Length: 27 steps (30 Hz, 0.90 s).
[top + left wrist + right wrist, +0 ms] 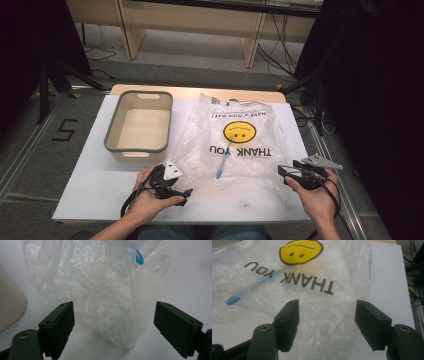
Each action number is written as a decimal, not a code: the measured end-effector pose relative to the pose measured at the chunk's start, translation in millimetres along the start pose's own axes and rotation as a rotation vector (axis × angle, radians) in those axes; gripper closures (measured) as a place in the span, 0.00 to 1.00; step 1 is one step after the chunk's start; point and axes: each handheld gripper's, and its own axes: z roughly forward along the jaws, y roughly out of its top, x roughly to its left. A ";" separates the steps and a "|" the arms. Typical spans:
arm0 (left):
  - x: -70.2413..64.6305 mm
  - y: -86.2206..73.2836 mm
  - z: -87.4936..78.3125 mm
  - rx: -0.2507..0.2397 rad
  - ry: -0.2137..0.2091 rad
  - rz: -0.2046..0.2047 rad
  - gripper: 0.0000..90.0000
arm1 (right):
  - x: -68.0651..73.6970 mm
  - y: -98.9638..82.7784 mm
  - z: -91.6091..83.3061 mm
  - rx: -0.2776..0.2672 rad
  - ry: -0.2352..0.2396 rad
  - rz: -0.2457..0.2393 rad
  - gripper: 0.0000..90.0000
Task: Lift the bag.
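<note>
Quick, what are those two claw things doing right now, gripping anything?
Left gripper: open, holding nothing, plastic bag edge between its jaws.
Right gripper: open, holding nothing, over the bag.

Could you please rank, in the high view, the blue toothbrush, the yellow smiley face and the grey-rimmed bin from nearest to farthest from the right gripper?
From the right gripper, at the table's near right:
1. Blue toothbrush, to its left, inside the plastic bag.
2. Yellow smiley face, printed on the bag, farther up the table.
3. Grey-rimmed bin, at the far left, beside the bag.
</note>
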 end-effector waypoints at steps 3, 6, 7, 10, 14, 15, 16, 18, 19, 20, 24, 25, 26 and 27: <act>-2.5 -3.0 1.9 0.023 0.007 -0.013 0.23 | 2.3 -3.0 -2.5 0.009 0.007 0.001 0.41; -3.7 -2.5 2.0 0.018 0.002 -0.027 0.34 | 5.8 -6.9 -4.5 0.027 0.022 -0.004 0.41; -4.1 -2.3 1.9 0.016 0.004 -0.024 0.37 | 7.2 -8.2 -5.2 0.033 0.026 -0.006 0.41; -4.5 -2.5 3.5 0.018 -0.001 -0.004 0.47 | 11.2 -12.3 -6.7 0.063 0.043 -0.019 0.41; -3.9 -3.5 10.7 0.041 -0.009 0.026 0.57 | 18.1 -19.4 -7.9 0.112 0.064 -0.062 0.40; -3.7 -3.4 11.9 0.051 -0.017 0.032 0.60 | 21.6 -23.5 -7.0 0.139 0.072 -0.087 0.40; -4.0 -3.4 13.0 0.051 -0.018 0.032 0.60 | 21.6 -23.5 -7.0 0.139 0.072 -0.087 0.40; -5.0 -3.2 16.0 0.059 -0.025 0.042 0.63 | 24.4 -27.4 -5.0 0.162 0.086 -0.107 0.41; -4.8 -3.1 17.1 0.071 -0.031 0.048 0.65 | 25.2 -29.5 -3.5 0.175 0.091 -0.119 0.41; -5.0 -3.2 18.5 0.076 -0.037 0.047 0.66 | 26.0 -31.5 -1.7 0.191 0.095 -0.129 0.41; -5.3 -3.7 20.9 0.090 -0.045 0.055 0.71 | 26.1 -39.9 5.5 0.263 0.105 -0.162 0.44; -4.7 -3.5 20.9 0.091 -0.044 0.057 0.72 | 25.8 -41.2 6.5 0.271 0.108 -0.165 0.45; -3.9 -3.6 21.2 0.091 -0.048 0.053 0.72 | 25.0 -42.6 7.6 0.279 0.110 -0.168 0.46; -3.2 -3.6 21.2 0.094 -0.053 0.050 0.73 | 24.0 -43.6 8.2 0.285 0.108 -0.170 0.48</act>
